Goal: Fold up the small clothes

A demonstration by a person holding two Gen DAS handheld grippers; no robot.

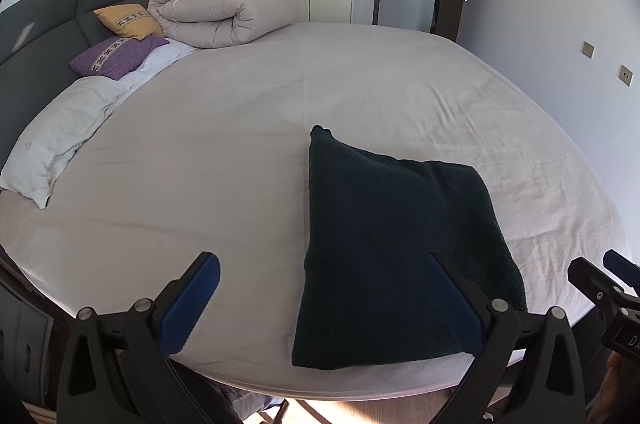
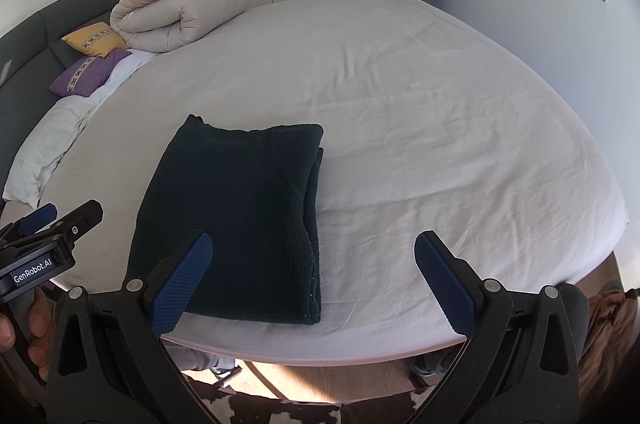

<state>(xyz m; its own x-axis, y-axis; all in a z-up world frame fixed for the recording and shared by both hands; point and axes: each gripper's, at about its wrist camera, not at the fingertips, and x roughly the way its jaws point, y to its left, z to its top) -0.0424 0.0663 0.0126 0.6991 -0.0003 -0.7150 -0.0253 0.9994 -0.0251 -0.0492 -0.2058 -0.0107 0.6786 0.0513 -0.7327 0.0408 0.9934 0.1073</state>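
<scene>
A dark green folded garment (image 1: 400, 244) lies flat on the white bed sheet (image 1: 240, 144) near the bed's front edge; it also shows in the right wrist view (image 2: 236, 220). My left gripper (image 1: 324, 260) is open and empty, held above the front edge, its right finger over the garment's near side. My right gripper (image 2: 312, 244) is open and empty, its left finger over the garment's near right part. Each gripper shows at the edge of the other's view.
A rolled beige duvet (image 1: 224, 12), a yellow cushion (image 1: 128, 20), a purple cushion (image 1: 116, 58) and a white pillow (image 1: 56, 140) lie by the grey headboard (image 1: 36, 36). Wardrobes and a door stand behind the bed. Wooden floor shows below the front edge.
</scene>
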